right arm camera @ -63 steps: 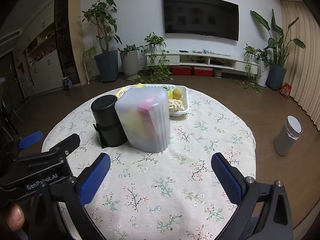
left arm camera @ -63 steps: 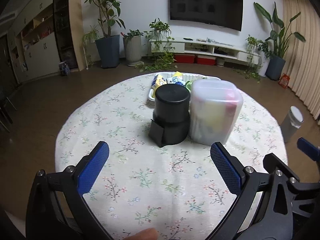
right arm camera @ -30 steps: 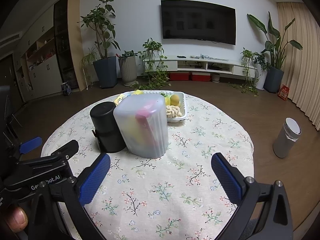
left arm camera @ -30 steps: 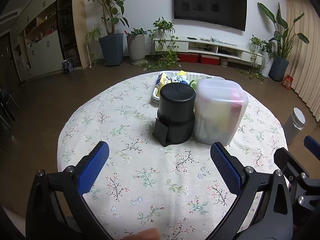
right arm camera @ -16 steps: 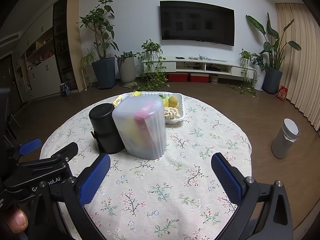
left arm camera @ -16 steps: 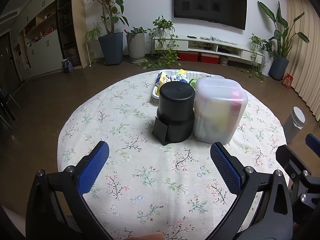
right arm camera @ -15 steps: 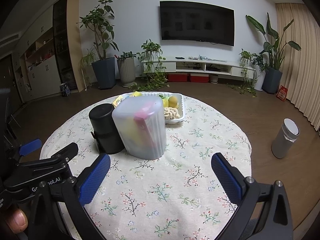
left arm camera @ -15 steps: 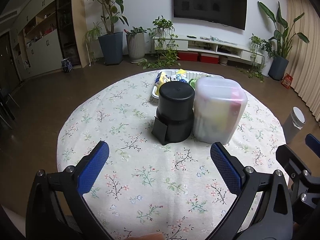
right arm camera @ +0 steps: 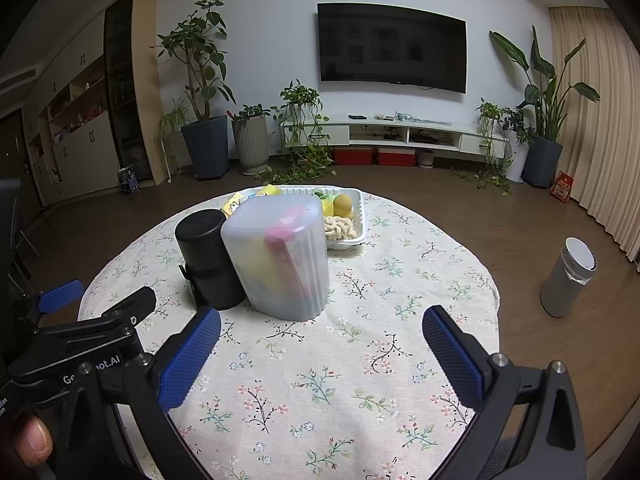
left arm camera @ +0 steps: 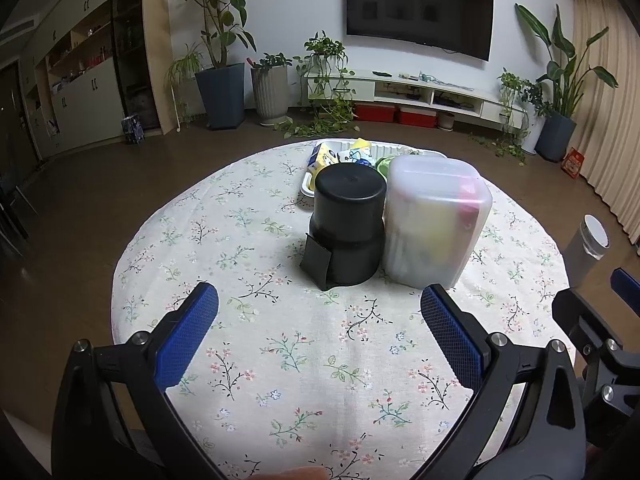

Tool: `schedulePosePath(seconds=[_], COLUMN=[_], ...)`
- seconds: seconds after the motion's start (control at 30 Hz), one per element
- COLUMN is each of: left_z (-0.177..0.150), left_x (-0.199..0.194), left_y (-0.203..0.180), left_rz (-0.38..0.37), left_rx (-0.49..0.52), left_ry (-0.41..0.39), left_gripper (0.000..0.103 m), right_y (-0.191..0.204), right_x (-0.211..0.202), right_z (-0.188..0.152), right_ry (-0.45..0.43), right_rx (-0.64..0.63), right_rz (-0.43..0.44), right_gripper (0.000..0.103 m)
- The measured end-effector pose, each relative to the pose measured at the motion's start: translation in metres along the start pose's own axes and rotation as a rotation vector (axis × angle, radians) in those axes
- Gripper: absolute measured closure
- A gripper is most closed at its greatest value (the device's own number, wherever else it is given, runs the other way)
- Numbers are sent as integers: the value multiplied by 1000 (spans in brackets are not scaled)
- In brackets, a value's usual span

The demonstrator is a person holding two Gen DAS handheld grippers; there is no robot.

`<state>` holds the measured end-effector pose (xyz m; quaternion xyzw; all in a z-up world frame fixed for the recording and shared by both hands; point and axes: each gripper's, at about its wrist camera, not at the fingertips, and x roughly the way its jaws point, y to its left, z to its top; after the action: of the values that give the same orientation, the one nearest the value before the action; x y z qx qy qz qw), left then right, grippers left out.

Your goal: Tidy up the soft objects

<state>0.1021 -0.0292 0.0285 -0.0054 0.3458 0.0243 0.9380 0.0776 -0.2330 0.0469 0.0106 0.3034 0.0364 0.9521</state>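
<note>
Looking along the left gripper (left arm camera: pixel 319 312), its blue-padded fingers (left arm camera: pixel 187 332) stand wide apart with nothing between them, low in the frame above the flowered tablecloth (left arm camera: pixel 304 360). At centre an upturned black cup (left arm camera: pixel 347 224) touches a frosted plastic container (left arm camera: pixel 434 220) on its right, coloured soft things dimly visible inside. A white tray (left arm camera: pixel 310 184) of small items lies just behind them.

From the right gripper (right arm camera: pixel 320 332), jaws are equally wide and empty. The container (right arm camera: pixel 280 256) sits centre-left, the cup (right arm camera: pixel 208 256) against its left side, the tray (right arm camera: pixel 362 216) behind holding yellow pieces and pale noodle-like toys (right arm camera: pixel 340 228). A grey canister (right arm camera: pixel 568 276) stands on the floor at right.
</note>
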Motion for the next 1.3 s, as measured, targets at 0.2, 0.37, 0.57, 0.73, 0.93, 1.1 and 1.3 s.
schedulePosePath(seconds=[0.2,0.37,0.57,0.73,0.93,1.1,1.3], left_z=[0,0,1,1,0,0,0], left_x=[0,0,0,1,2,2,2], left_y=[-1,-1,-3,-2,-1,-1,-2], left_rz=[-4,-8,5,16,4,-1,-2], left_rx=[0,-2,-2,-2,-5,-1,3], left_ry=[2,1,1,4,15,13,10], left_gripper=[0,0,0,0,0,0,0], right_y=[-1,0,-1,-1,0,0,0], right_x=[0,0,0,0,0,0,0], right_z=[0,0,0,1,0,0,0], right_ry=[1,1,2,3,2,2,2], right_rx=[0,-1,-1,0,-1,0,-2], right_rz=[-1,0,-1,0,0,0,-1], right_gripper=[0,0,0,0,0,0,0])
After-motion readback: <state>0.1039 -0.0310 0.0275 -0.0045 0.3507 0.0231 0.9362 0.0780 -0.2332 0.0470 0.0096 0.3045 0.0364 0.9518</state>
